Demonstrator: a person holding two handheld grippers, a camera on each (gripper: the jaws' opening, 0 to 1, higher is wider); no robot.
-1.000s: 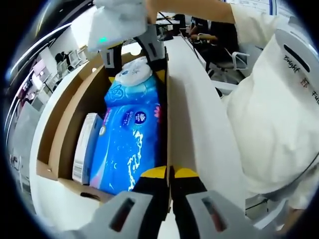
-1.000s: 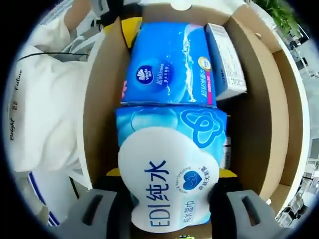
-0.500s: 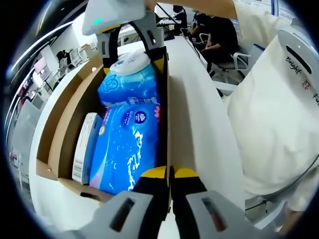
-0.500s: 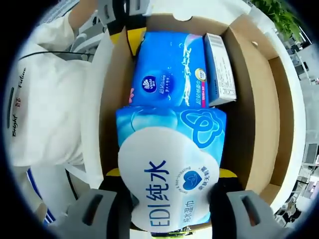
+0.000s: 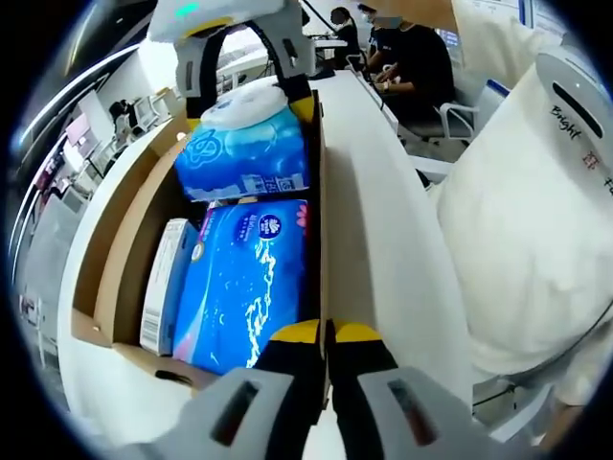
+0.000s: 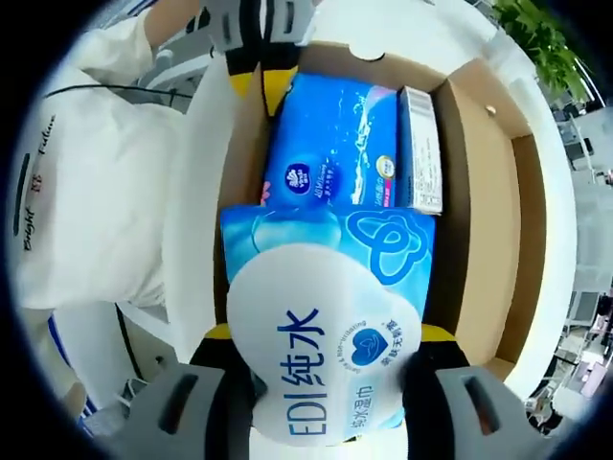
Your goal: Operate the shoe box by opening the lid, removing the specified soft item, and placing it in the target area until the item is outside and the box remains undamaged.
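Holding wipes pack (image 6: 326, 326) above shoe box (image 6: 488, 192), right gripper (image 6: 326, 359)

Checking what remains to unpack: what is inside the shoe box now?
Inside the shoe box lie a blue tissue pack and a small white carton. The wipes pack, held by the right gripper, covers the near end.

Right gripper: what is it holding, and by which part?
The right gripper clamps the wet wipes pack by its two side edges, at the white lid end.
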